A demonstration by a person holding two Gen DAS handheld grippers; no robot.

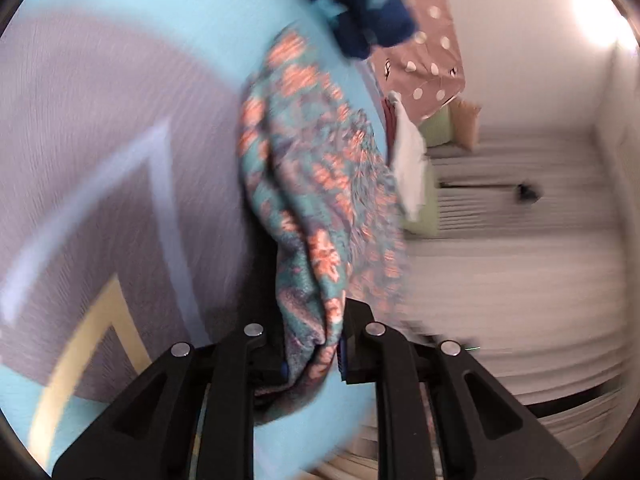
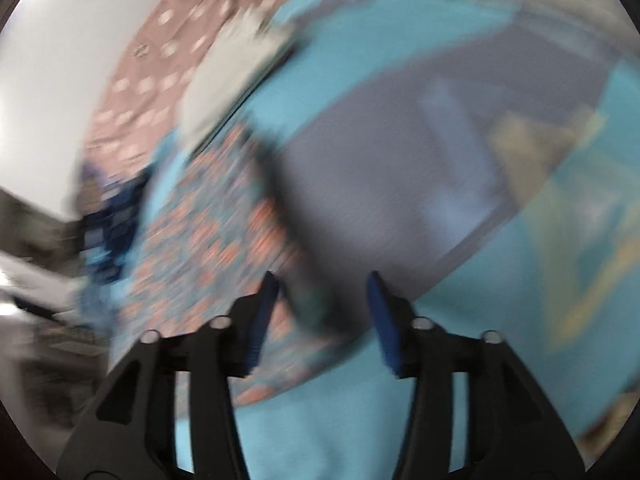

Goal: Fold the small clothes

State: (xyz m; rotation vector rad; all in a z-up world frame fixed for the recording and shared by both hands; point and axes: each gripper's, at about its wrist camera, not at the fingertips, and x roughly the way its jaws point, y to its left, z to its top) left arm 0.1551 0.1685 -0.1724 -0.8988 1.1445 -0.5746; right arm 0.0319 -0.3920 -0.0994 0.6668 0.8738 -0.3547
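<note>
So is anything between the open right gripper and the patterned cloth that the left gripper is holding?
Nothing visible. The left gripper is clamped on the teal-and-orange patterned cloth. The right gripper stands open just above that cloth's edge on the blue bedspread. The frames are blurred, so anything small could escape notice.

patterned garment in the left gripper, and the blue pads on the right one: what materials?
Patterned garment: soft woven or knit fabric, matte, teal with orange print; it drapes and bunches where the left gripper clamps it. Pads of the open right gripper: likely rubber or soft plastic, matte blue; blur hides the texture.
</note>
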